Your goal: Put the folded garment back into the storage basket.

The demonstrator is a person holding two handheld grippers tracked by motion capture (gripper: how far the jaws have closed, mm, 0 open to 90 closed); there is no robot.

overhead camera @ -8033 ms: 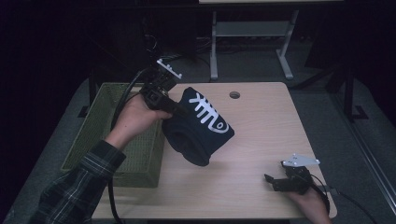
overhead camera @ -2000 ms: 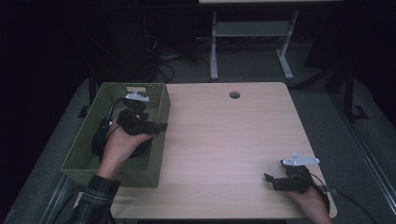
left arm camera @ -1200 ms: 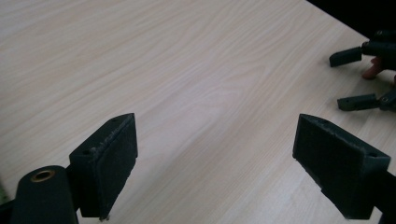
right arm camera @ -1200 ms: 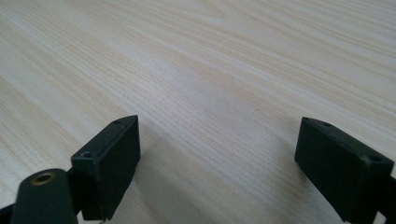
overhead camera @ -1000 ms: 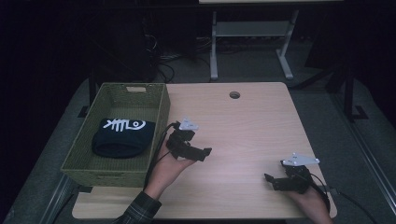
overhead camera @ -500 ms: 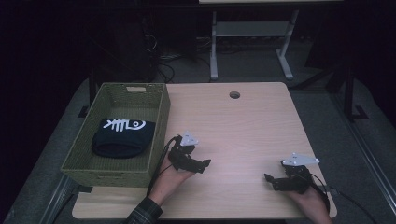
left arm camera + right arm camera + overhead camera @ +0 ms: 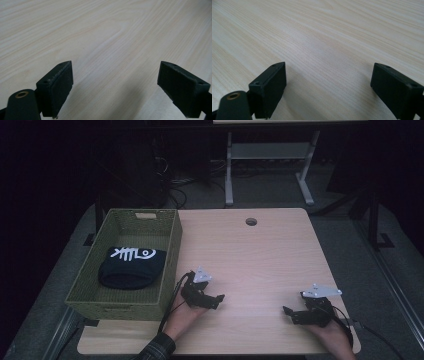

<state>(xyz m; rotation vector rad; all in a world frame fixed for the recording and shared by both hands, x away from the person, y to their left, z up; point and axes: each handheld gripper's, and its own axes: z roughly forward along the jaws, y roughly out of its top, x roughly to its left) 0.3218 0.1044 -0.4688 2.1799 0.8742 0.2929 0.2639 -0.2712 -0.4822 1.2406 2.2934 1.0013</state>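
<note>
The left tool [image 7: 209,298] is resting released on the pale wooden bench [image 7: 260,255], jaws spread wide. The right tool [image 7: 298,314] is lying likewise released near the front edge. The folded black cloth with a white fishbone print [image 7: 131,266] is sitting inside the green woven basket [image 7: 170,255].

1. Left tongs [image 7: 218,298]: black body, grey three-cornered plate on top, black cable trailing from the rear.
2. Right tongs [image 7: 287,311]: identical black build, grey plate, black cable.
3. Jaw pads: black rectangular blocks; brass-coloured rivet at base.
4. Sleeve [image 7: 159,350]: dark plaid.
</note>
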